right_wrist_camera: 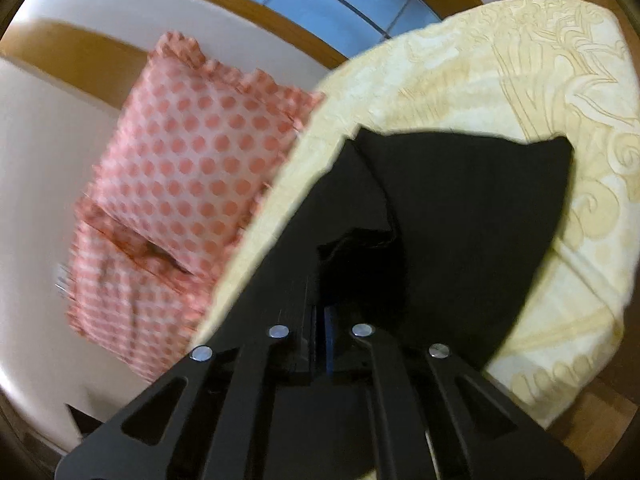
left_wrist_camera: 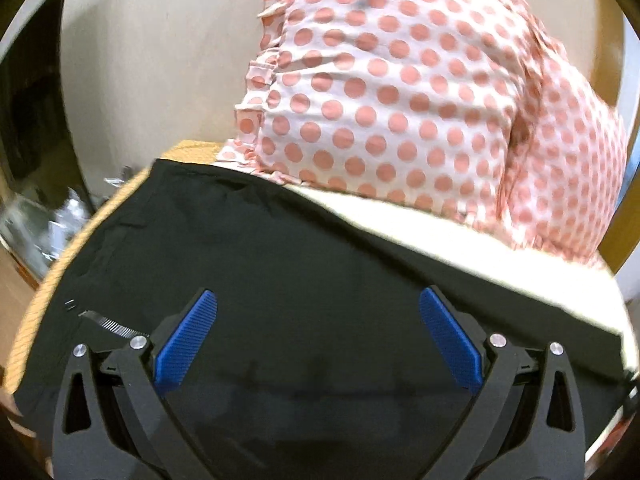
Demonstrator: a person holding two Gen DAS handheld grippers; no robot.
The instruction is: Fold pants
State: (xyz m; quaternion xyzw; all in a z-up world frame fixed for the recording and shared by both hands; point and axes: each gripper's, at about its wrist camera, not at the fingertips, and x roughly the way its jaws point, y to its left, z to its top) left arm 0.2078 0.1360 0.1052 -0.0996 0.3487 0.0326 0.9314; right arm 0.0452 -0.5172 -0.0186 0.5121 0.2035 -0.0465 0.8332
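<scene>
Black pants lay spread on the cream bedspread of the bed, just in front of a pink dotted pillow. Left gripper hovered over them, jaws wide apart and empty. Right gripper had its jaws clamped on a bunched edge of the cloth. Carrying that edge across evenly, keeping the fold line straight, would probably serve best. No writing was readable.

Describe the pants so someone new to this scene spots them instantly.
Start at the bed with the cream patterned bedspread. At its head sit pillows in white with pink polka dots; just in front of them, flat on the bedspread, lie the pants. They are the only plain black fabric there, partly folded, with no print, unlike the dotted pillows and pale cover.
</scene>
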